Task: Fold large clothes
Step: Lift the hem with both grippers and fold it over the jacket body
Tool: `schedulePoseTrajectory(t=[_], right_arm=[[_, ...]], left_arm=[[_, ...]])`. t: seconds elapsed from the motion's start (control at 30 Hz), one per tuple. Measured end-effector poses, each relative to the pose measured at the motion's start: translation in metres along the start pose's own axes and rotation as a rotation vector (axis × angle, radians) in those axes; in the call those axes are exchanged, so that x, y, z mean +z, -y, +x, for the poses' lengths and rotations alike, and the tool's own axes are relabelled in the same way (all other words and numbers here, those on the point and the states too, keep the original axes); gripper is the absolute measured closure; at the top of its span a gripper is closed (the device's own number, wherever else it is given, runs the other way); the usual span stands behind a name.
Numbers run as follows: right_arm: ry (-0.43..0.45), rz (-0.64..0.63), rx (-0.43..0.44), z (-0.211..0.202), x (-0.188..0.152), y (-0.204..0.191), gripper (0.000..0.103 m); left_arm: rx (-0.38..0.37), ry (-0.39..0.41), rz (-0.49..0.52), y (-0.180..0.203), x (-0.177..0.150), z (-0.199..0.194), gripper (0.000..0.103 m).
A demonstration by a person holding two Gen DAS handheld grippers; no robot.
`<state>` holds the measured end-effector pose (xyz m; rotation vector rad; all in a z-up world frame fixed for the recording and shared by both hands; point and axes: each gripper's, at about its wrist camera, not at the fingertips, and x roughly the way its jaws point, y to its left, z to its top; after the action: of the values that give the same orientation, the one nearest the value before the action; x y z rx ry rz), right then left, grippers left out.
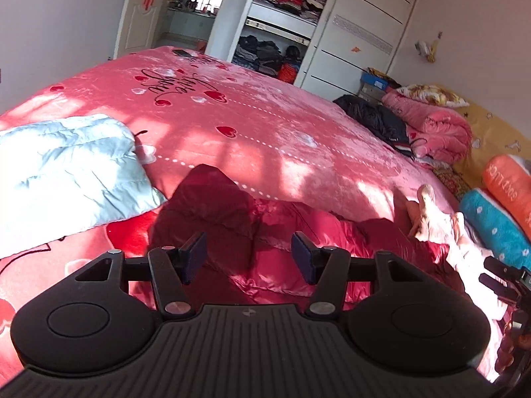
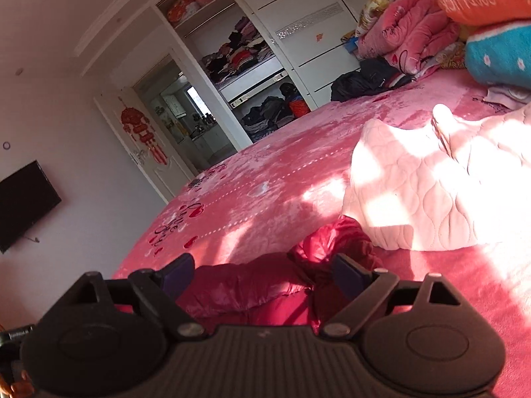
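A dark red padded jacket [image 1: 232,219] lies bunched on the pink bed [image 1: 252,126] just beyond my left gripper [image 1: 249,257], which is open with nothing between its fingers. The right wrist view shows the same red jacket [image 2: 265,285] under and past my right gripper [image 2: 265,277], whose jaws stand wide apart and clear of the cloth. A pale pink quilted garment [image 2: 431,192] lies to the right of the jacket; in the left wrist view this pale pink garment [image 1: 441,222] is at the right. The other gripper [image 1: 504,282] shows at the right edge.
A folded light blue padded jacket [image 1: 66,172] lies at the left on the bed. A black garment [image 1: 375,116], pink quilts [image 1: 434,126] and teal [image 1: 494,225] and orange [image 1: 511,182] bolsters line the right side. An open wardrobe [image 1: 282,23] and doorway stand beyond.
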<state>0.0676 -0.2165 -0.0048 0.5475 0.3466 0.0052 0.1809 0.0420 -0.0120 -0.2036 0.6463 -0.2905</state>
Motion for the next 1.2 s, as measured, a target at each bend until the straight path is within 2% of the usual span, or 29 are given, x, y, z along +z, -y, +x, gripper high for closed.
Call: schedulePoseTrajectory(t=[0.2,0.43,0.67,1.03,1.2], right_arm=[[-0.065,-0.228,0.024,0.029,-0.036,-0.037,0.012],[-0.094,-0.378,0.032,0.062,-0.051,-0.057,0.012],[-0.166,-0.361,0.004,0.097,-0.056,-0.048,0.012],[-0.146,-0.31,-0.094,0.135,-0.047,-0.021,0.012],[-0.144,-0.268,-0.128,0.148,-0.043,-0.003,0.012]], left_arm=[[-0.063,-0.061,0.123,0.053,-0.019,0.043,0.04],[-0.128,-0.058,0.227,0.088,-0.027,0.068,0.04],[-0.053,-0.051,0.255,0.085,-0.029,0.102,0.04],[0.079,0.007,0.216,0.054,-0.024,0.137,0.033],[0.107,0.026,0.205,0.044,-0.022,0.148,0.031]])
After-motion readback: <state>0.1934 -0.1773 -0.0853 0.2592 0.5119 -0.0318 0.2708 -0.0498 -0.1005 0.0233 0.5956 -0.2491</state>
